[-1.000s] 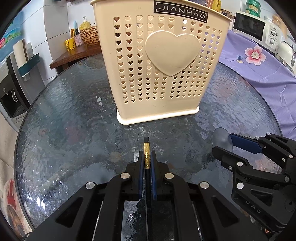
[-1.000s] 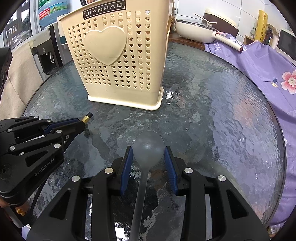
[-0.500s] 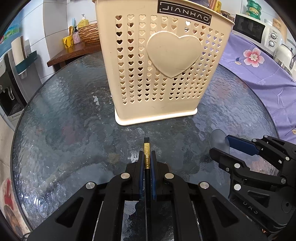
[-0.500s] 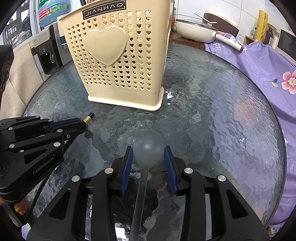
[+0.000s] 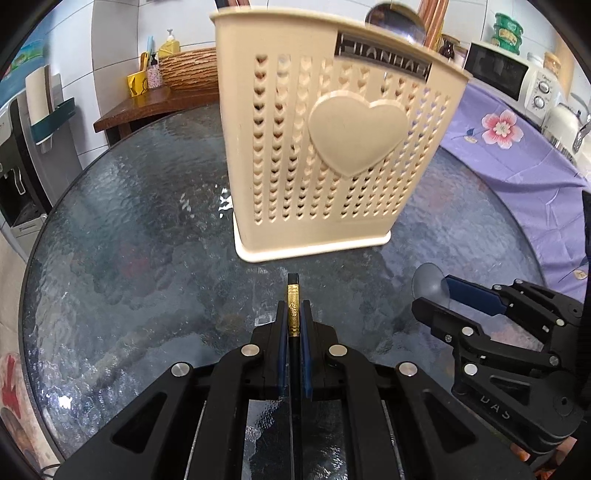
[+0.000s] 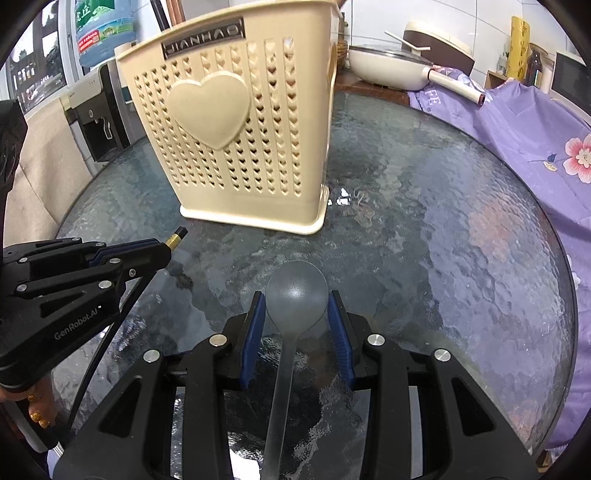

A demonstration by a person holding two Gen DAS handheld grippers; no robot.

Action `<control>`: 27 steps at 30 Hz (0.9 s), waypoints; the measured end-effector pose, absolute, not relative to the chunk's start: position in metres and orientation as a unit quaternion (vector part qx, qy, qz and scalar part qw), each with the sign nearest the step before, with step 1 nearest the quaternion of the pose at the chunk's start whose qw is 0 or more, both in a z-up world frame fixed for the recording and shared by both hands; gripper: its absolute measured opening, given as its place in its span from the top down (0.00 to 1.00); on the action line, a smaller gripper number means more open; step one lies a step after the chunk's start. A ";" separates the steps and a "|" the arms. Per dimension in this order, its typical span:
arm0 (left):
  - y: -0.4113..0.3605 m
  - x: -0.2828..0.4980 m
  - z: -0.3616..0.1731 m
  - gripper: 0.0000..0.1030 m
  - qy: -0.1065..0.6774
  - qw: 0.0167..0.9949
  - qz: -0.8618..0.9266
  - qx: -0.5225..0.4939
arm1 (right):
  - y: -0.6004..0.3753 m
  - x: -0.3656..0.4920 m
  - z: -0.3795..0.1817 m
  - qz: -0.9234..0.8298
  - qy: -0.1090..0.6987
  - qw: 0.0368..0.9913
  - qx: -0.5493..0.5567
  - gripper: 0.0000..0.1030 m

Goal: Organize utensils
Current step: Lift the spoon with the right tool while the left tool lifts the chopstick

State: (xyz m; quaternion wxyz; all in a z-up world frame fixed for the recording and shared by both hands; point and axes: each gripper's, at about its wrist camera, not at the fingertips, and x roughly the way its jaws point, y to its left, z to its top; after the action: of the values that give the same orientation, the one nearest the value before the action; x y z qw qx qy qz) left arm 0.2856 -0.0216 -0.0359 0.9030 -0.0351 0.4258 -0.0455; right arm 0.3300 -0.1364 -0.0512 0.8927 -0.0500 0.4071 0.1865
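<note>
Both hands are loaded and waiting in front of the cream holder [image 5: 325, 147], which stands upright on the glass counter [image 5: 129, 258] with its heart-patterned wall toward us. The left gripper [image 5: 294, 325] is pressed tight together on a slim black chopstick with a gold band [image 5: 293, 310], the banded end poking out past the fingertips and aimed at the holder's base; that narrow pinch makes sense, since something this thin would slip through any looser hold. Over on the other side, the right gripper [image 6: 295, 317] is clamped across the bowl of a translucent spoon [image 6: 296, 295], the handle trailing back between the arms toward the camera, so the bowl leads. I'd say that grip on the widest part keeps the spoon from swivelling. Handles and another spoon's bowl [image 5: 395, 18] already stick up above the rim, so the holder is where these two belong. Both pieces sit low, near the counter and short of the holder, so each needs lifting over the rim.
</note>
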 end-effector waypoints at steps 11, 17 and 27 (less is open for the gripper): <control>-0.018 0.259 0.017 0.93 0.363 0.928 -0.070 -0.051 | -0.149 0.312 -0.004 0.228 0.352 0.908 -0.011 0.76; -0.015 0.237 0.056 0.93 0.312 0.945 -0.079 -0.052 | -0.156 0.304 0.021 0.249 0.336 0.908 0.000 0.89; -0.013 0.236 0.059 0.93 0.305 0.947 -0.075 -0.063 | -0.125 0.310 -0.014 0.257 0.374 0.890 -0.036 0.49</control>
State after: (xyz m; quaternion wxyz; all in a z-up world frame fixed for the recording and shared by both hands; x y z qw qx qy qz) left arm 0.2365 -0.0126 0.0588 0.9472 -0.0626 0.3055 -0.0752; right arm 0.3104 -0.1247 -0.0142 0.8904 -0.0362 0.3743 0.2565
